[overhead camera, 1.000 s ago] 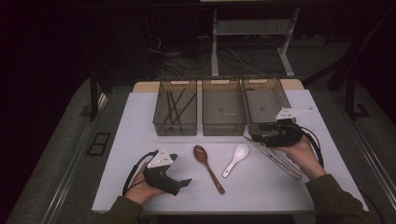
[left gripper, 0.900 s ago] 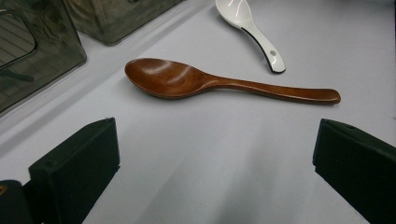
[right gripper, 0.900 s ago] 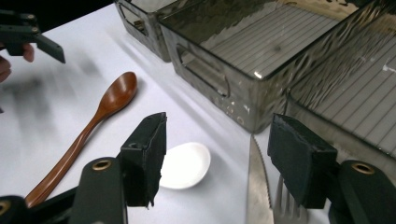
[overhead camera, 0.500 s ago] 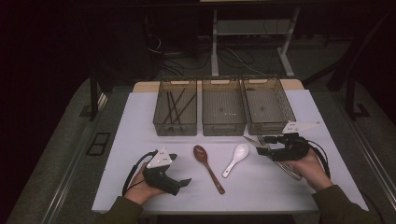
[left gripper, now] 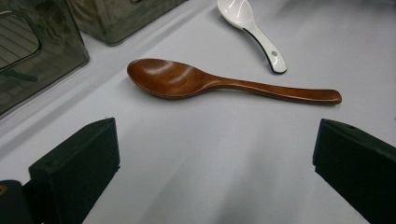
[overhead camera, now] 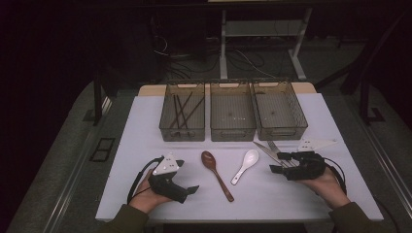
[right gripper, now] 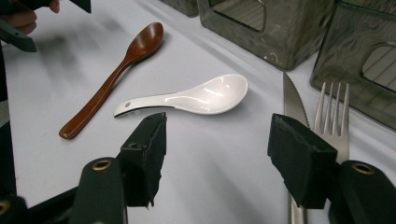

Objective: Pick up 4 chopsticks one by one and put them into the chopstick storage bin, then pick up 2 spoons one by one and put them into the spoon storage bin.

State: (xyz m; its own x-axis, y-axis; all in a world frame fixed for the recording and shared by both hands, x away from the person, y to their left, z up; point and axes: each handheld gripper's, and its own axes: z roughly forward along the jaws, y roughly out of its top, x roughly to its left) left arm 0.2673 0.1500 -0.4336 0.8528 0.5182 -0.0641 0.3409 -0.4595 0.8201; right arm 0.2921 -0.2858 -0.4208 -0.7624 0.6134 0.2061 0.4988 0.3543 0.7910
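Note:
A brown wooden spoon [overhead camera: 216, 175] and a white ceramic spoon [overhead camera: 245, 165] lie side by side on the white table [overhead camera: 145, 121]. To their right lie a knife [overhead camera: 263, 148] and a fork [overhead camera: 273, 146]. My right gripper [overhead camera: 280, 163] rests low over their handles, open, with nothing between its jaws. In the right gripper view the white spoon [right gripper: 196, 97] lies just ahead of the right gripper [right gripper: 217, 135], and the knife [right gripper: 291, 99] and fork [right gripper: 332, 116] run under its right jaw. My left gripper [overhead camera: 188, 190] sits open at the front left, pointing at the wooden spoon [left gripper: 210, 82].
Three dark mesh bins stand in a row at the back: the left bin [overhead camera: 182, 137] holds several chopsticks [overhead camera: 182, 109], while the middle bin [overhead camera: 232, 136] and right bin [overhead camera: 283, 134] look empty. Cables trail from both grippers. The table's front edge lies close under both hands.
My right gripper has come back from near the right bin toward the front and sunk to the table over the knife and fork. The left gripper stayed put.

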